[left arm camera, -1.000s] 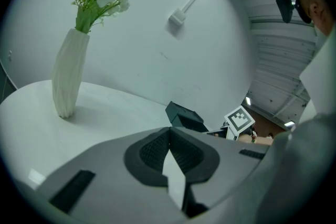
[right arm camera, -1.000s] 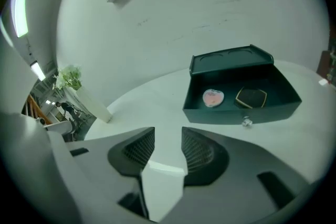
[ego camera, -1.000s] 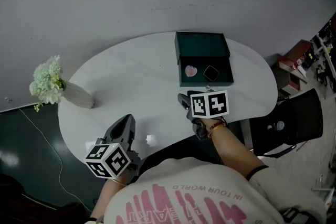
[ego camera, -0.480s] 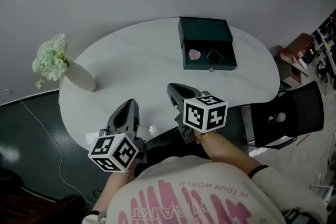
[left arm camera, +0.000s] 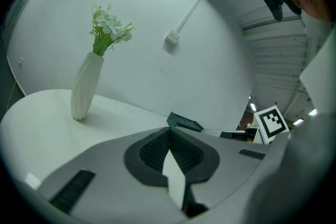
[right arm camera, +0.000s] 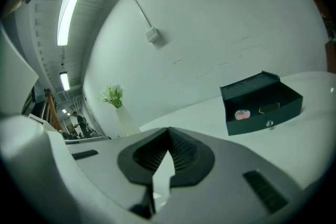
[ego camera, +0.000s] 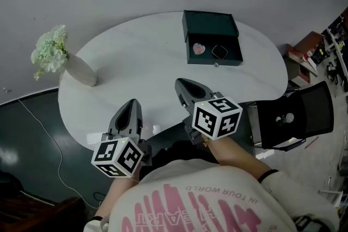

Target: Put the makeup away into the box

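While both grippers hover over the near edge of the white table, left gripper jaws together on nothing, right gripper jaws together and empty, open dark box at 1 o'clock, pink heart makeup piece and dark square makeup piece inside it, vase at 10 o'clock

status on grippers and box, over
Left gripper shut, right gripper shut, both empty. Box open, pink piece, black piece inside. Small white item by table edge. Nothing blocking.
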`<state>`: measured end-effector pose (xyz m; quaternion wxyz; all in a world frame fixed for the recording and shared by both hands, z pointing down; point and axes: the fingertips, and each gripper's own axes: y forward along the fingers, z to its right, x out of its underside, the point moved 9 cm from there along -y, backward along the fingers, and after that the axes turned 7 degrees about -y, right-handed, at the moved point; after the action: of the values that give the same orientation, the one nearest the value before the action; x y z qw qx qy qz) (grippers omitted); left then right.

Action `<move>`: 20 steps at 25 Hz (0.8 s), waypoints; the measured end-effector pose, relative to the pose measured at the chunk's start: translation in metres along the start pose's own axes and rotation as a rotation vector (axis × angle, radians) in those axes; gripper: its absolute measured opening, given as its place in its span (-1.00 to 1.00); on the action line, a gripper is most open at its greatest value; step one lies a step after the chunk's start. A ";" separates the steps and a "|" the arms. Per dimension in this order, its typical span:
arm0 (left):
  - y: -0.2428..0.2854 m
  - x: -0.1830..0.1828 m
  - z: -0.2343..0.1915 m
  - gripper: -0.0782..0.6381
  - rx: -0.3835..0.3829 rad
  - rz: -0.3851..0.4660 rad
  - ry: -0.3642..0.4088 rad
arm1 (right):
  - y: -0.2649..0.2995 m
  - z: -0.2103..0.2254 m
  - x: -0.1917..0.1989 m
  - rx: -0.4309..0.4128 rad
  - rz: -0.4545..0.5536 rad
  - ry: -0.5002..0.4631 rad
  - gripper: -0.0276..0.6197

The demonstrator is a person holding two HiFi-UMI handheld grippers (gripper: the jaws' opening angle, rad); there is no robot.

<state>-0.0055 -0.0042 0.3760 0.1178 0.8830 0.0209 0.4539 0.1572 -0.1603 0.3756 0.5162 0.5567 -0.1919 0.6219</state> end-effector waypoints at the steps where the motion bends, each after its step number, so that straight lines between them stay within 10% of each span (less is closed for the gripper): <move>1: 0.001 0.001 0.001 -0.78 -0.001 -0.003 -0.002 | -0.001 0.002 0.001 0.002 -0.004 -0.001 -0.92; 20: 0.023 0.029 0.051 -0.78 -0.023 -0.024 -0.036 | -0.044 0.052 0.002 0.007 -0.079 -0.035 -0.92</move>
<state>0.0512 -0.0320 0.3760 0.1338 0.8893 0.0240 0.4366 0.2208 -0.1842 0.3786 0.5352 0.5762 -0.1765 0.5919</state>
